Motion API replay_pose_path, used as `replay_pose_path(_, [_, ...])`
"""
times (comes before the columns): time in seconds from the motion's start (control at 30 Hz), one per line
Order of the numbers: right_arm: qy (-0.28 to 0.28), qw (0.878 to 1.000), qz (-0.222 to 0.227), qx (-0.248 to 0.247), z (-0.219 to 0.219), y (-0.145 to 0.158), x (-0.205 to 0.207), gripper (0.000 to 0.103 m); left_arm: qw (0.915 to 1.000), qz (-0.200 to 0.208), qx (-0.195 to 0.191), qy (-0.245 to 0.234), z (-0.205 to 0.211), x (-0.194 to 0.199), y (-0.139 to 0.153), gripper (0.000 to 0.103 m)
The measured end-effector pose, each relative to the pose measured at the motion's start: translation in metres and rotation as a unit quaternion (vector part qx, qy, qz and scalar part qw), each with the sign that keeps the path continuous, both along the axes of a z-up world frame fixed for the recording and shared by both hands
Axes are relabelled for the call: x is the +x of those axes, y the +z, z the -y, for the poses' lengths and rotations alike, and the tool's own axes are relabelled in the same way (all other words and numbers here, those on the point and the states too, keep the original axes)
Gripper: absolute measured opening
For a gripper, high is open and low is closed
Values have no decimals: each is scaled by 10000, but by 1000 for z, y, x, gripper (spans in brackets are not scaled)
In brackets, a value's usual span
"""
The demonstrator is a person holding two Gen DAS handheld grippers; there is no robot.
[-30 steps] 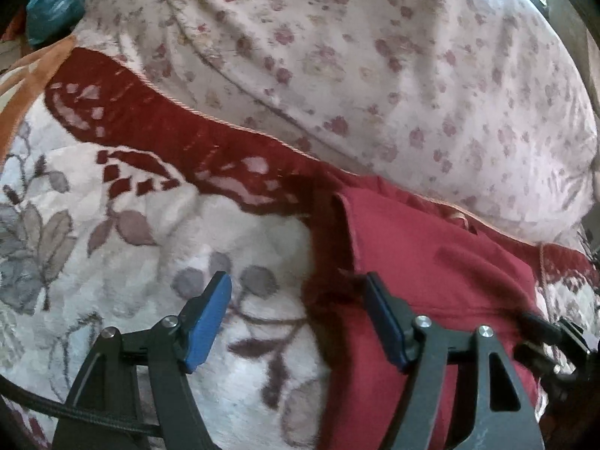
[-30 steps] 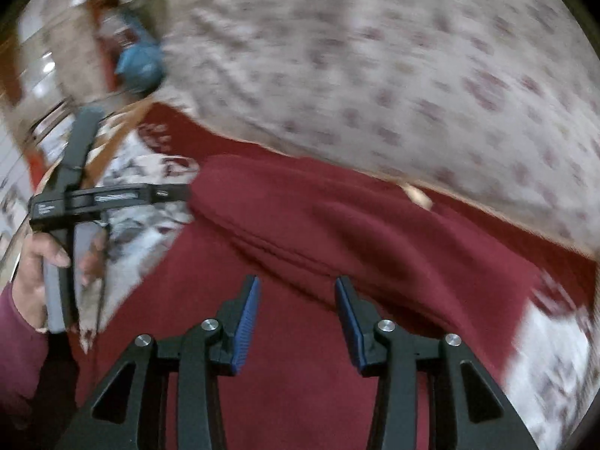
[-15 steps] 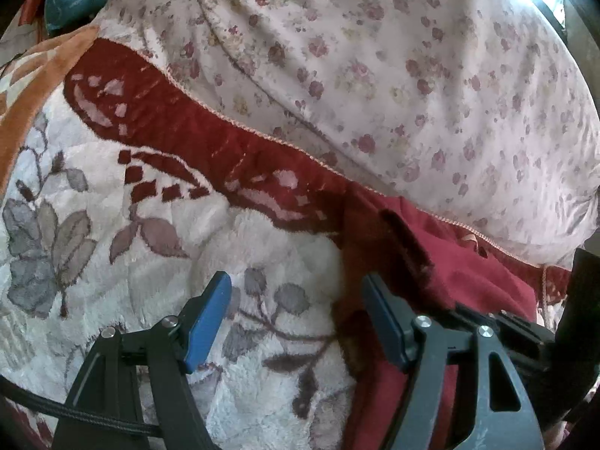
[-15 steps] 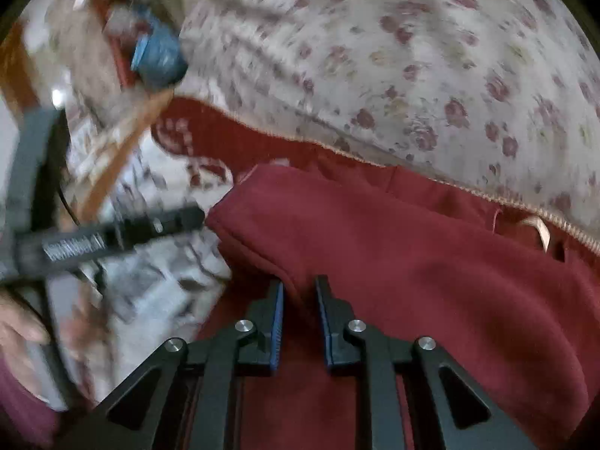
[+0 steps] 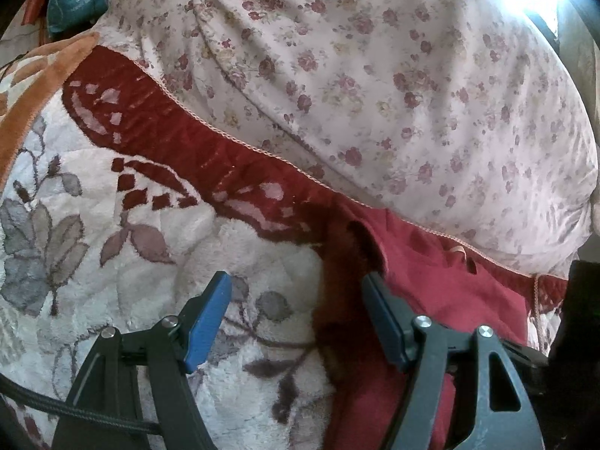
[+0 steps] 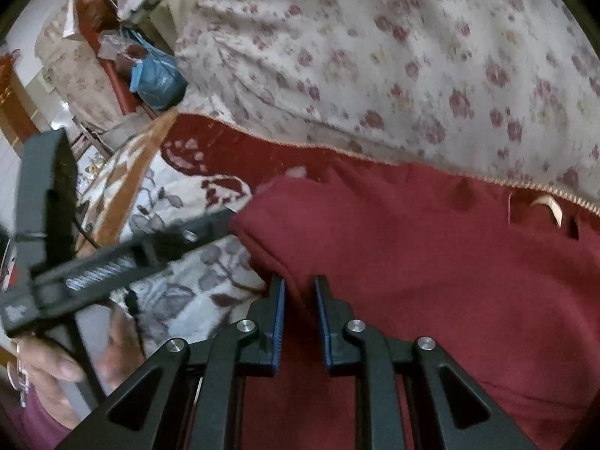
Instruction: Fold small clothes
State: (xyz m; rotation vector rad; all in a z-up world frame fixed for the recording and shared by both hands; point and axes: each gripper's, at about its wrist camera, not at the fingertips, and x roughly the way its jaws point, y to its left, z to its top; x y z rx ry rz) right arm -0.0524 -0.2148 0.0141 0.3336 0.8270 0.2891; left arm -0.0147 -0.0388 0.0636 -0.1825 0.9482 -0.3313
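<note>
A dark red garment (image 5: 450,281) lies on a white blanket with a leaf pattern (image 5: 112,262); its neck label (image 6: 547,202) shows near the far edge. My right gripper (image 6: 300,285) is shut on a raised fold at the garment's (image 6: 431,262) left edge, with red cloth pinched between the blue pads. My left gripper (image 5: 296,281) stands open over the blanket. Its right finger (image 5: 382,318) is at the garment's left border, and nothing is between the pads. In the right wrist view a hand (image 6: 48,363) holds the left gripper's black frame (image 6: 48,195).
A bulky floral duvet (image 5: 375,75) rises just behind the garment and overlaps the blanket's red border (image 5: 187,138). A blue bag (image 6: 157,78) and cluttered furniture lie beyond the bed's far left corner. Bright window light shows at the top right.
The right gripper's jaws went from wide apart to pinched on the garment's fold, as it moved toward the garment's left edge. The left gripper stayed open and barely shifted.
</note>
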Motion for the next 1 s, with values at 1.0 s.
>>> replay_pose_path(1.0, [-2764,9498,-981,-1092,202,-6,-167,38,9994,159,257,-177,-2,-36,2,80])
